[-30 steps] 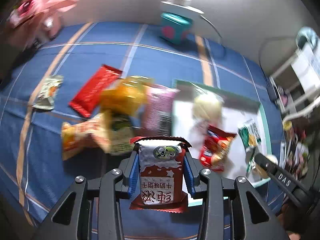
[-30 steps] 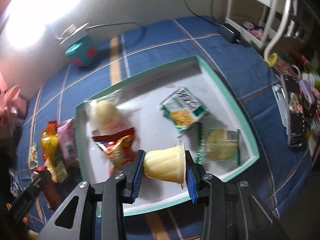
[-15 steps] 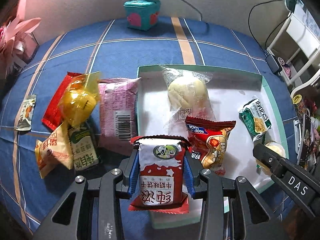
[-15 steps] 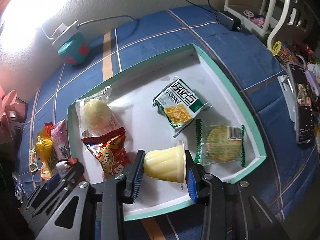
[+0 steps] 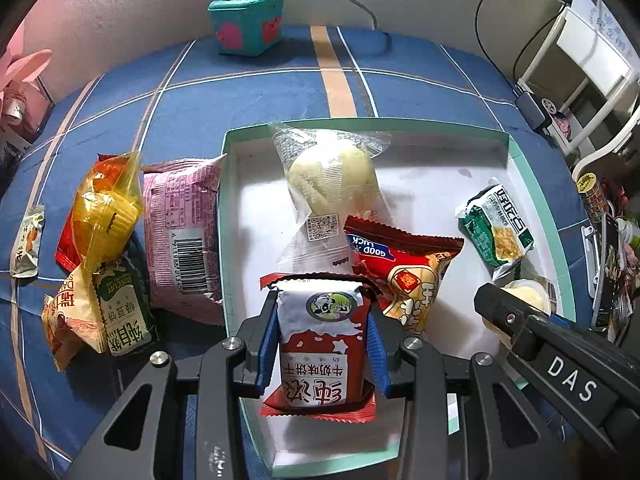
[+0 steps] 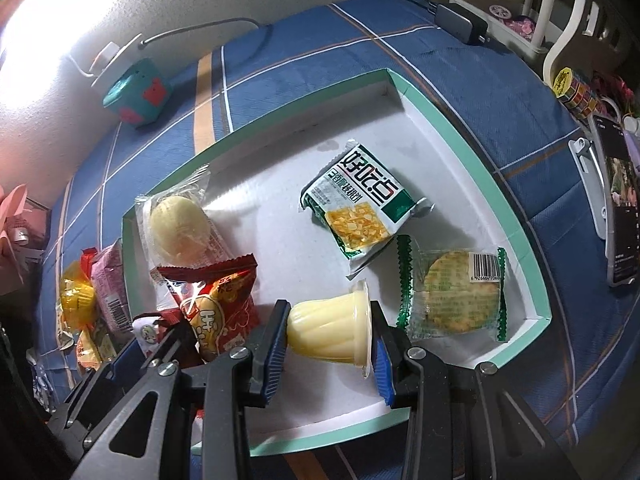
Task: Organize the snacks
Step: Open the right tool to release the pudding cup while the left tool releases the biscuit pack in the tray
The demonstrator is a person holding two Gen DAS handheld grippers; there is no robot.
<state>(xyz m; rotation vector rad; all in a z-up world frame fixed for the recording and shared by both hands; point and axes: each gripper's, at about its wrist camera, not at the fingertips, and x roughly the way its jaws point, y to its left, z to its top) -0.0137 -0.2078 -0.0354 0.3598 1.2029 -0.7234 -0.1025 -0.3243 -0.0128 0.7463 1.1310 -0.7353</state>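
Observation:
My left gripper (image 5: 323, 340) is shut on a red and white biscuit packet (image 5: 322, 344), held over the near left part of the white tray with a mint green rim (image 5: 228, 216). My right gripper (image 6: 330, 334) is shut on a pale yellow pudding cup (image 6: 330, 330) lying on its side, low over the tray's (image 6: 516, 224) near part. Inside the tray lie a bun in clear wrap (image 5: 330, 176), a red snack bag (image 5: 404, 276), a green cracker pack (image 6: 360, 216) and a round biscuit in clear green-edged wrap (image 6: 456, 296).
On the blue checked cloth left of the tray lie a pink pack (image 5: 182, 232), a yellow wrapped cake (image 5: 106, 216), a green biscuit pack (image 5: 122, 308) and an orange pack (image 5: 66, 320). A teal box (image 5: 248, 24) and a power strip stand at the back. A phone (image 6: 620, 208) lies right.
The left gripper carried the biscuit packet rightward and down, from over the loose snacks to over the tray's near left part. The right gripper sank a little with the pudding cup.

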